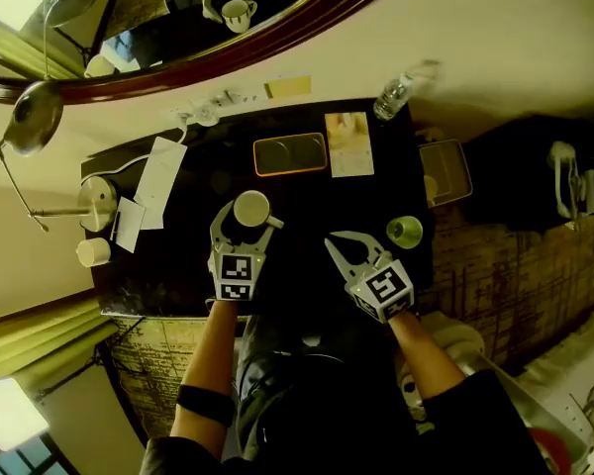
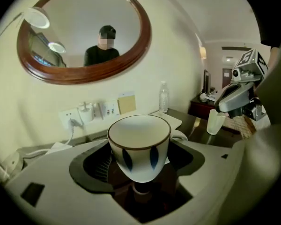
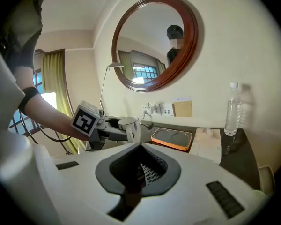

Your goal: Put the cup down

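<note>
Mid-frame over desk (image 1: 307,194): cup (image 1: 250,207) clamped upright in left gripper (image 1: 246,218), right gripper (image 1: 333,244) closed on nothing, just right of it; carry step likely in hand, next calls for lowering level onto bare desk, then spreading jaws.

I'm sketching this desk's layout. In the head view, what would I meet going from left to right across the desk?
Lamp base → white paper → white cup → leaflet → green cup → dark tray
</note>
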